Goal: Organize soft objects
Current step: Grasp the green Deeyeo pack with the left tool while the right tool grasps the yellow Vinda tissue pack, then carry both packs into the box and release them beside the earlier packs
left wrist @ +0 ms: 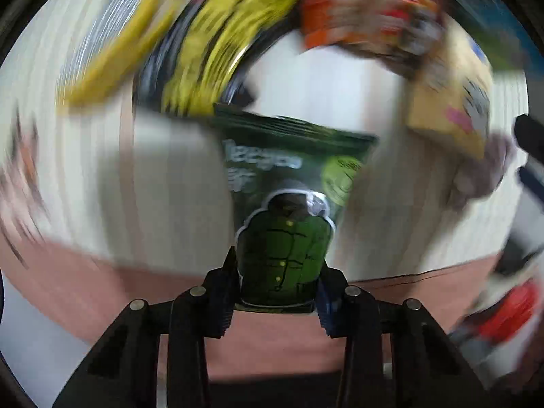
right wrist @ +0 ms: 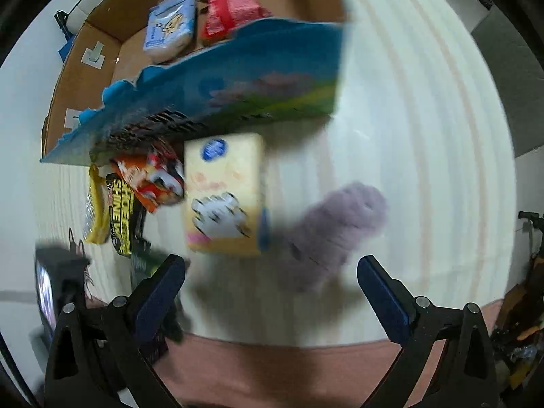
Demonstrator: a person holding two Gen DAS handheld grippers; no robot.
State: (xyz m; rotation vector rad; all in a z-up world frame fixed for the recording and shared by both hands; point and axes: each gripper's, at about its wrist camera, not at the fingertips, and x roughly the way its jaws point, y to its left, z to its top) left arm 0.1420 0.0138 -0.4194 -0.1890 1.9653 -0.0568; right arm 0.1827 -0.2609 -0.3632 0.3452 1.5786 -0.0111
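My left gripper [left wrist: 278,272] is shut on a dark green pouch [left wrist: 289,187] with a green jacket figure, held above the white mat; the rest of that view is motion-blurred. My right gripper [right wrist: 272,272] is open and empty above the mat's near edge. Ahead of it lie a yellow pack [right wrist: 224,193] and a purple fuzzy cloth [right wrist: 340,231]. To the left are an orange packet [right wrist: 153,183], a black-and-yellow packet [right wrist: 124,217] and a yellow item [right wrist: 95,210]. A blue pack [right wrist: 170,27] and a red pack [right wrist: 231,6] lie in the cardboard box [right wrist: 88,51].
A blue picture board [right wrist: 238,78] leans across the box's front. The white mat [right wrist: 425,136] lies on a pink surface [right wrist: 272,367]. The left gripper's body shows at the right view's left edge [right wrist: 57,272]. Clutter sits at the far right.
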